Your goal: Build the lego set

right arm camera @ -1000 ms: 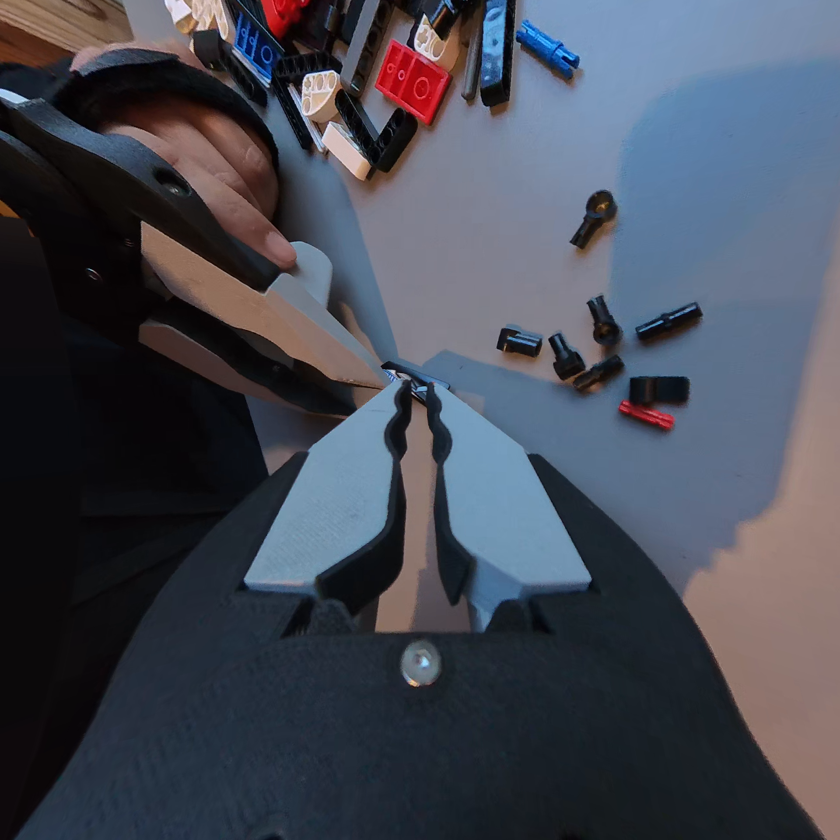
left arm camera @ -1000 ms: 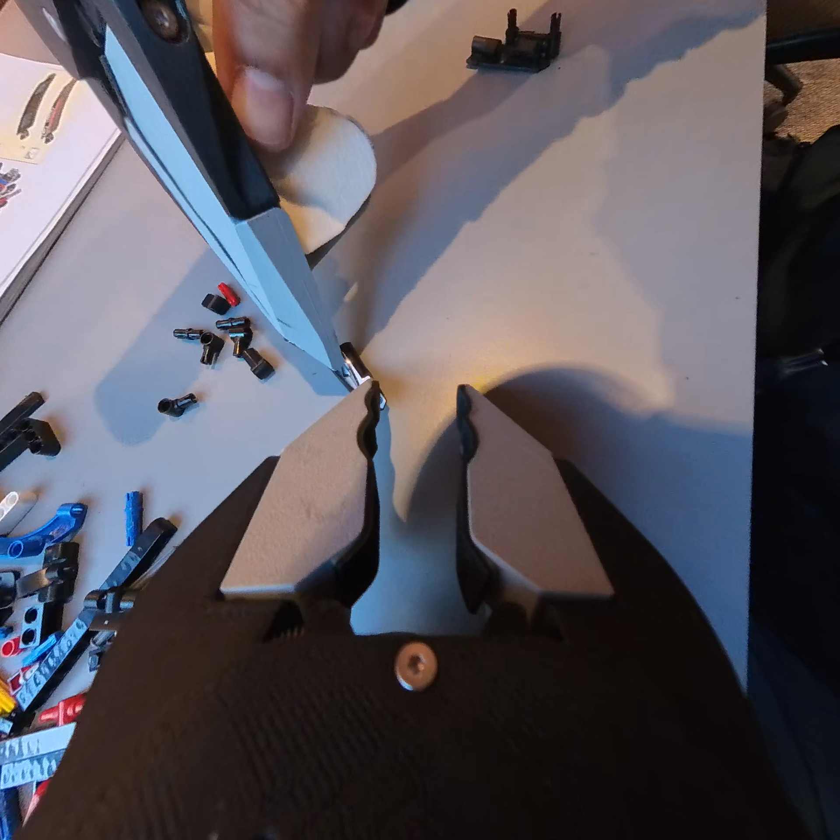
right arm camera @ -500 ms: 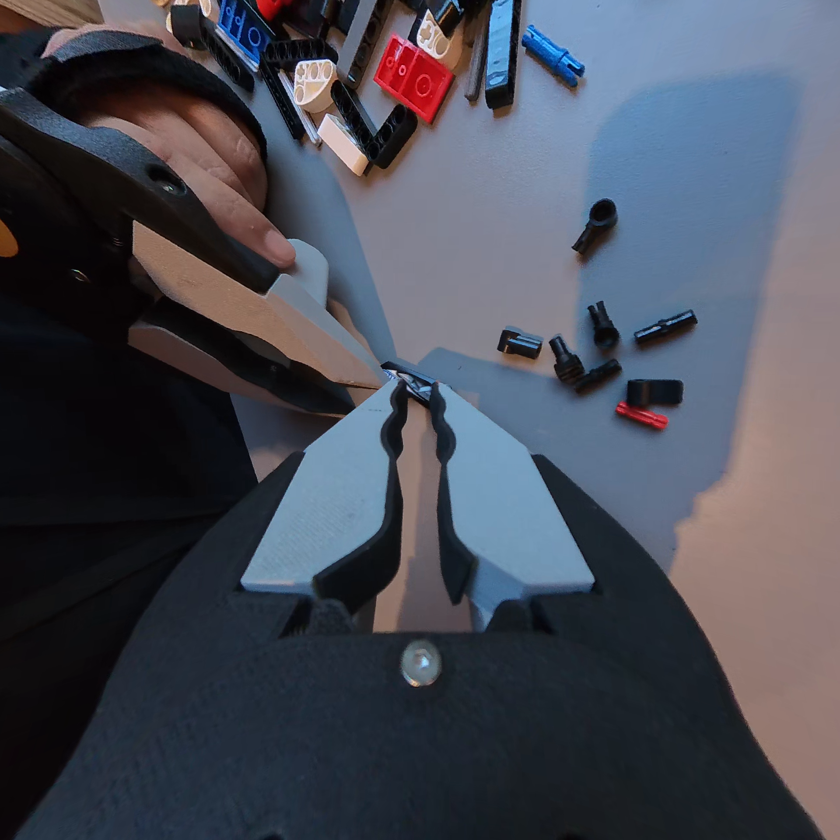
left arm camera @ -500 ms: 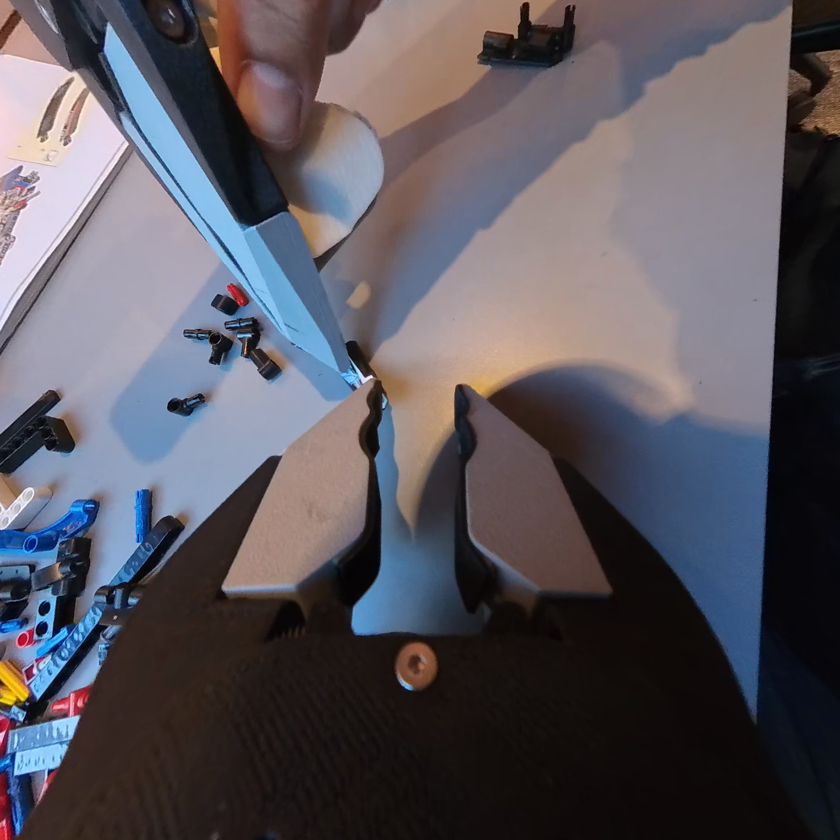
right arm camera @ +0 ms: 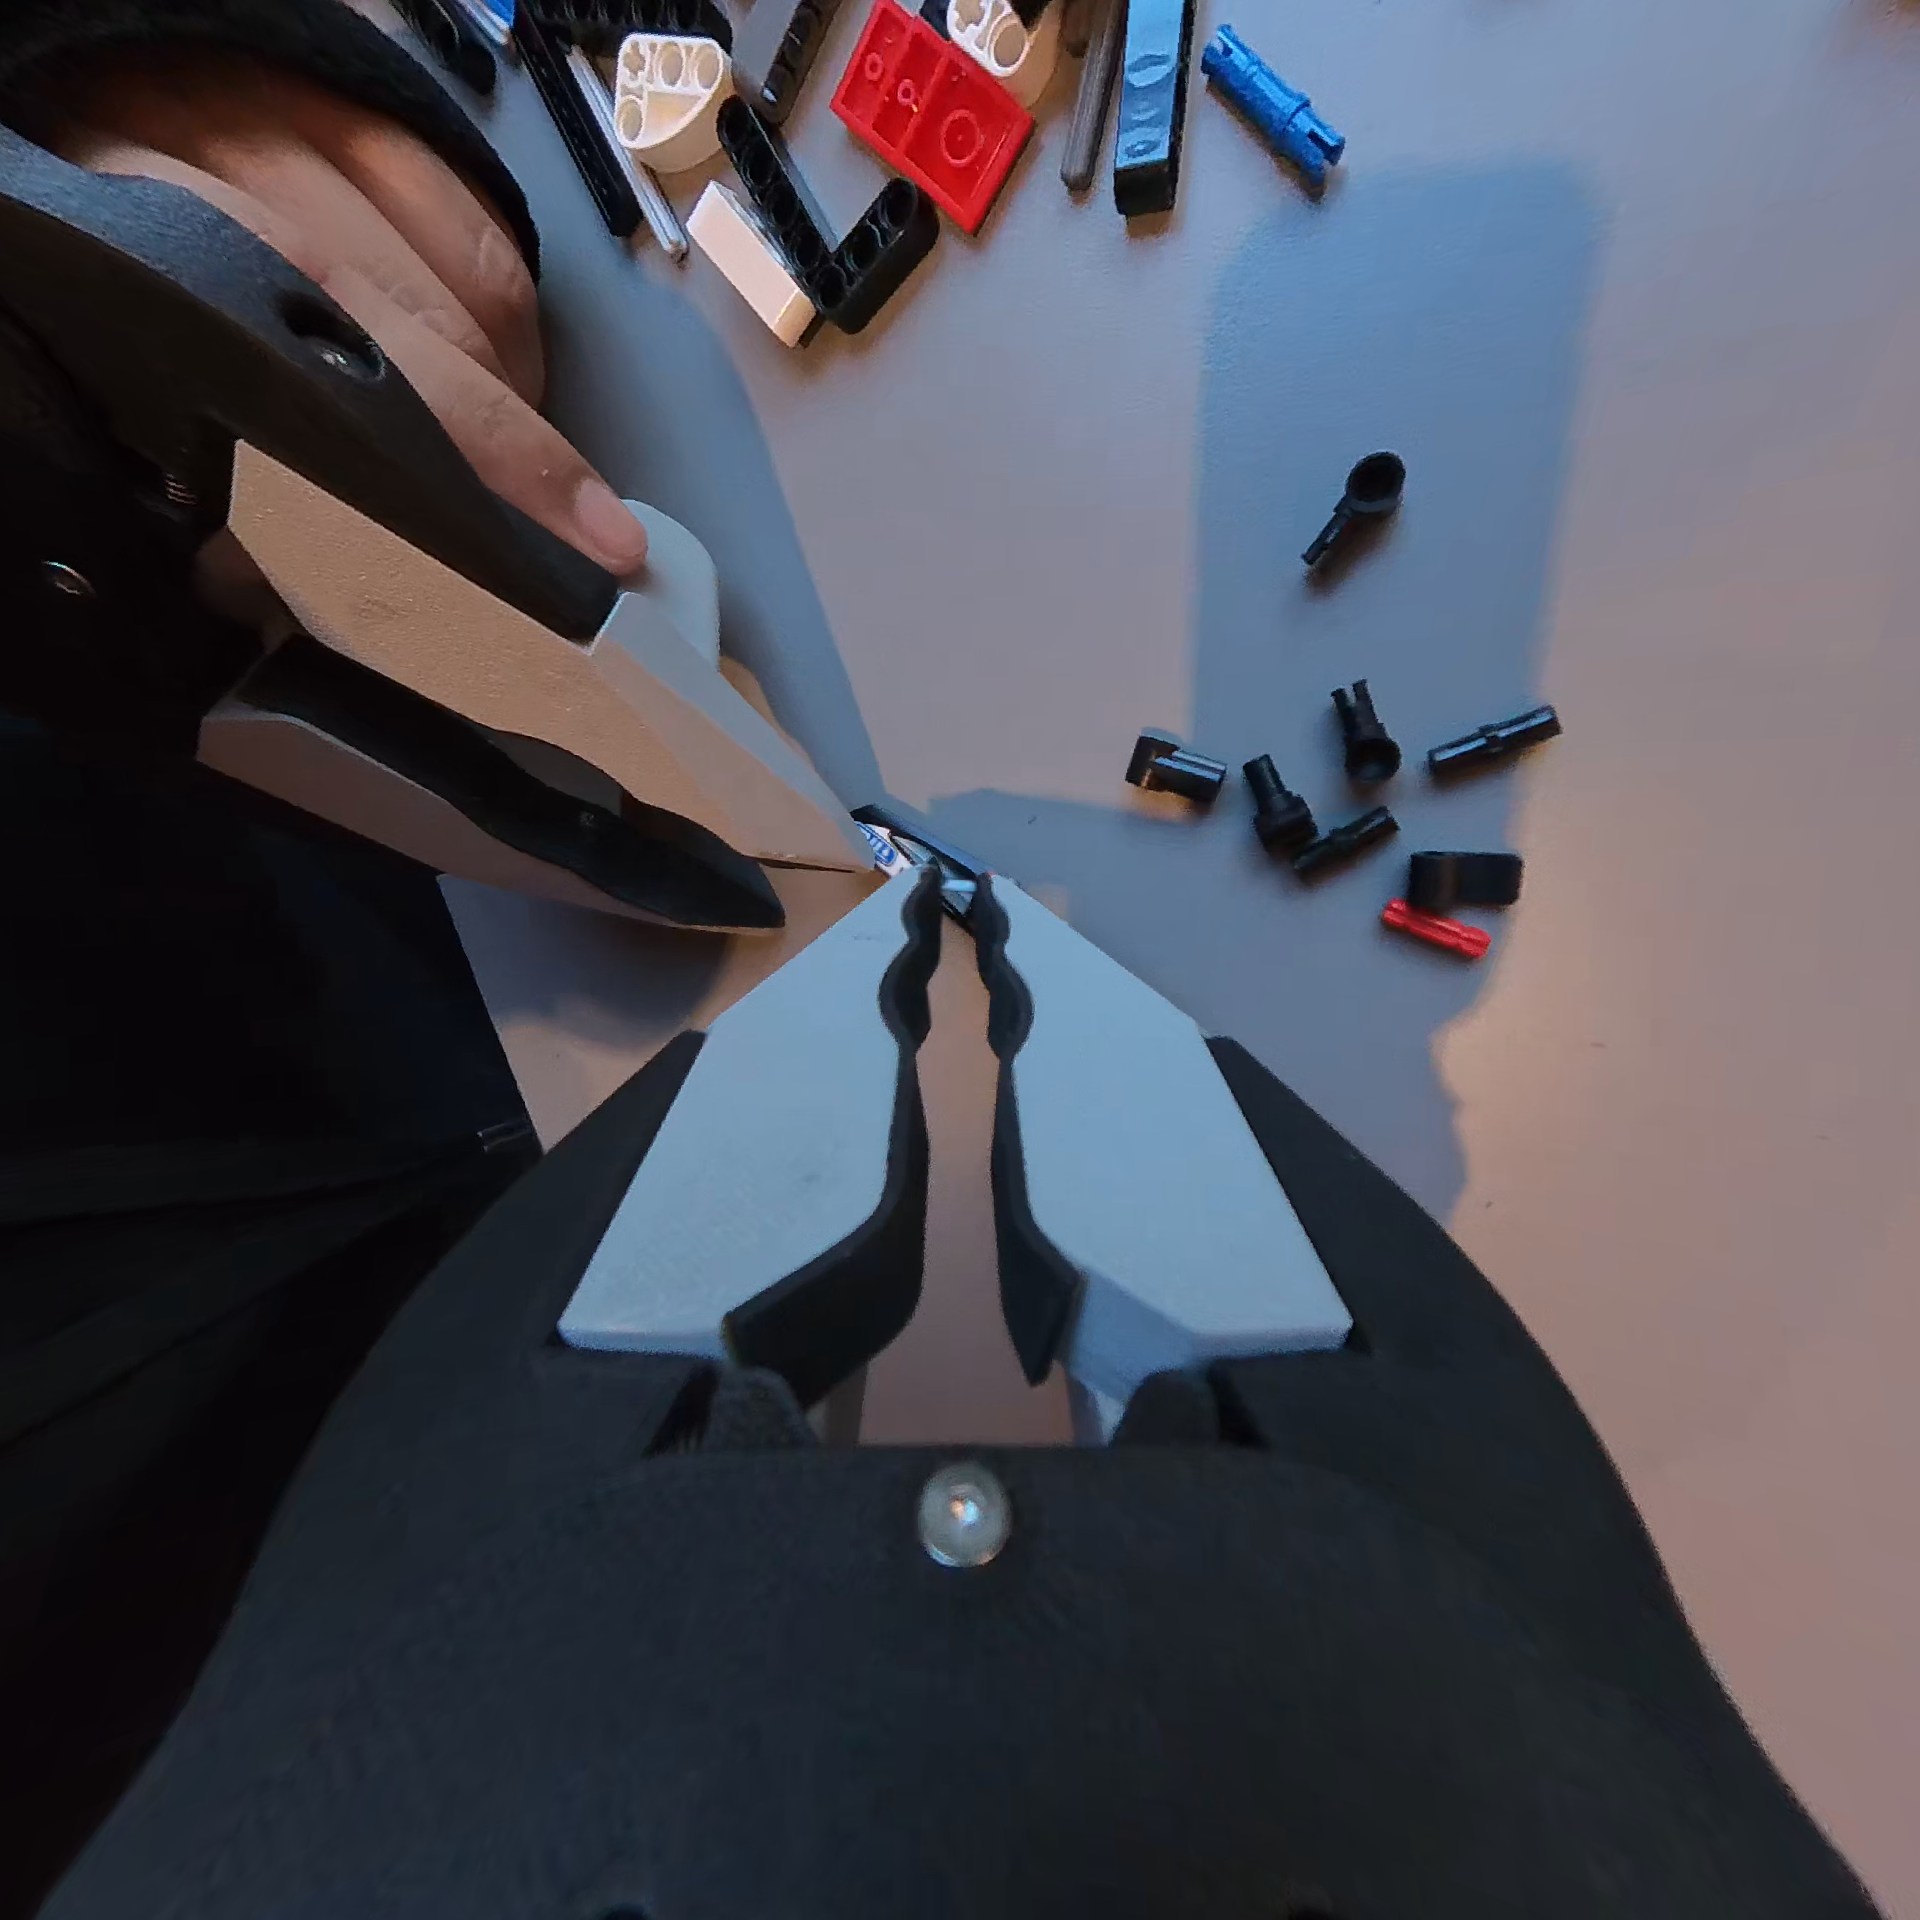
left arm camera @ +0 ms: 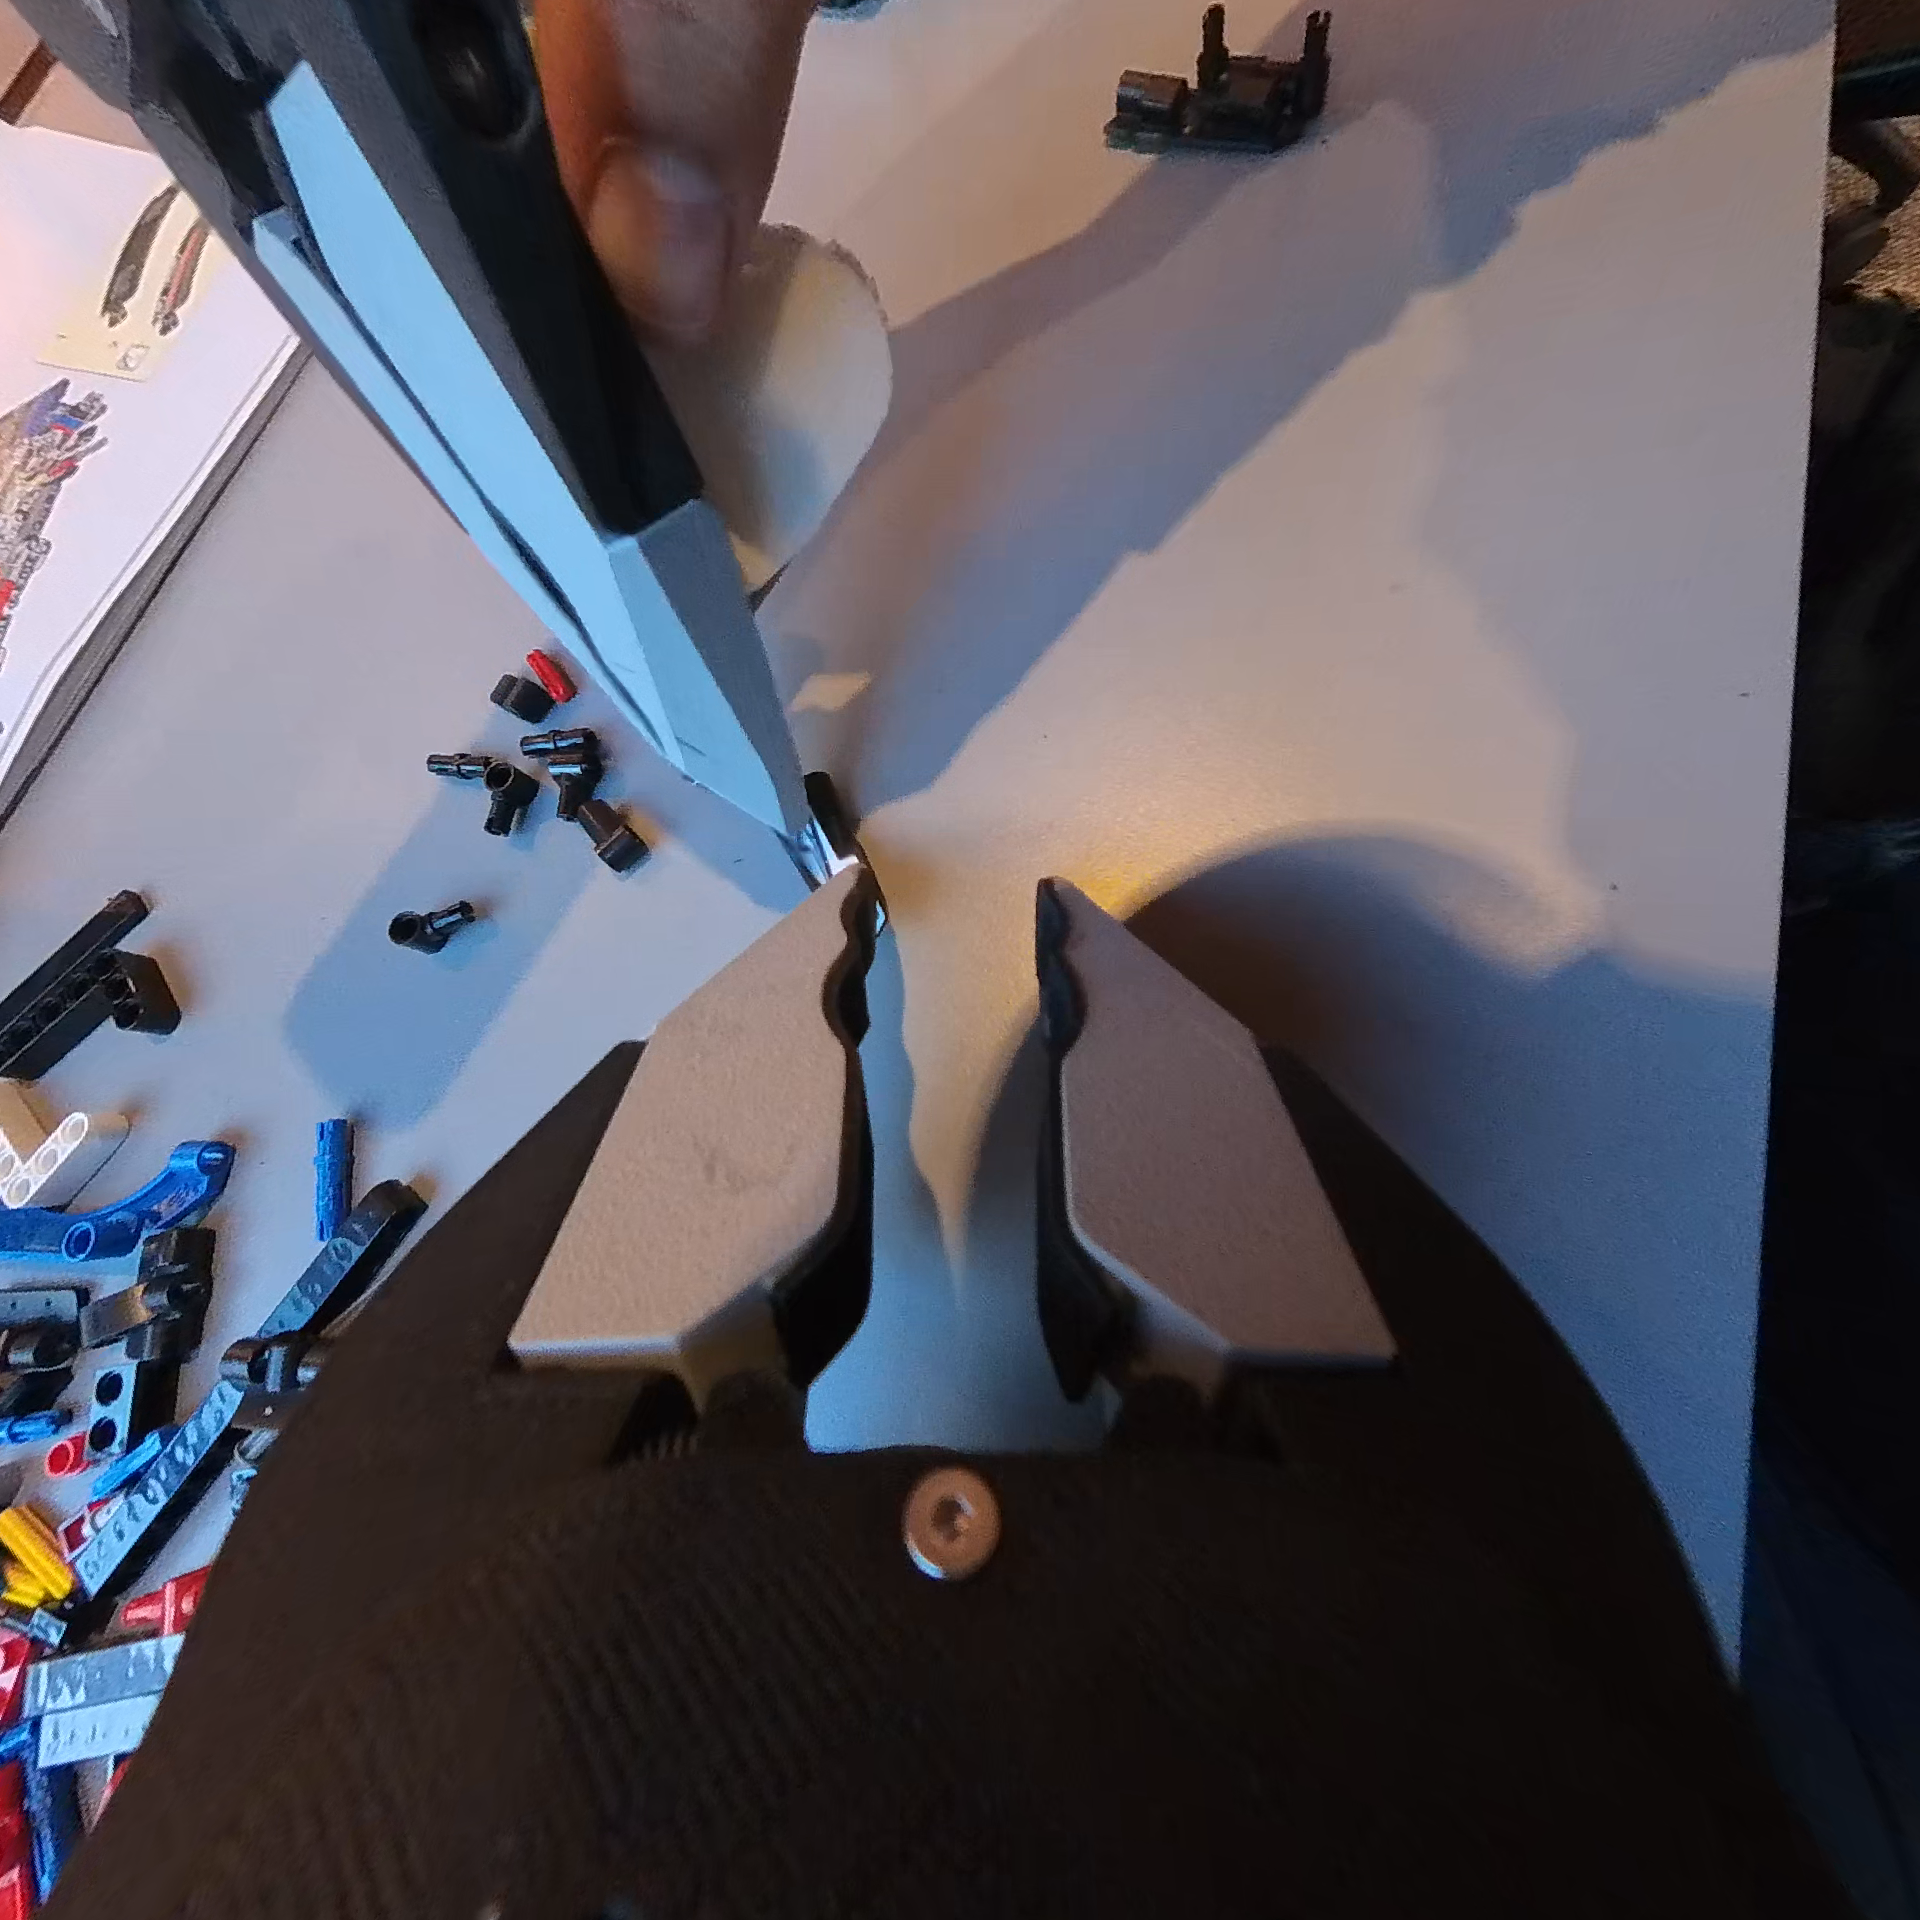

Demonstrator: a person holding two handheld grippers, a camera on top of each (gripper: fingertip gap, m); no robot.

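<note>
A small black lego piece with a white and blue sticker [right arm camera: 902, 837] is held just above the grey table. My right gripper [right arm camera: 958, 883] is shut on it at the fingertips. In the left wrist view the right gripper [left arm camera: 819, 844] comes in from the upper left with the piece [left arm camera: 826, 802] at its tip. My left gripper [left arm camera: 951, 888] is open, and its left fingertip [left arm camera: 860, 885] touches the piece. In the right wrist view the left gripper [right arm camera: 816, 888] reaches in from the left, jaws apart, with its upper finger against the piece.
Several loose black pins [right arm camera: 1340, 790] and a red pin [right arm camera: 1434, 927] lie nearby, also seen in the left wrist view [left arm camera: 540, 779]. A pile of mixed pieces [left arm camera: 104, 1351] lies at the left, an instruction booklet [left arm camera: 94, 395] behind it. A black sub-assembly [left arm camera: 1216, 104] sits far back. The table edge [left arm camera: 1787, 935] is at the right. The tips of both grippers are at nearly the same place.
Both grippers stay tip to tip at the small piece. The views have shifted slightly, the loose pins drifting a little in frame. No grip has changed.
</note>
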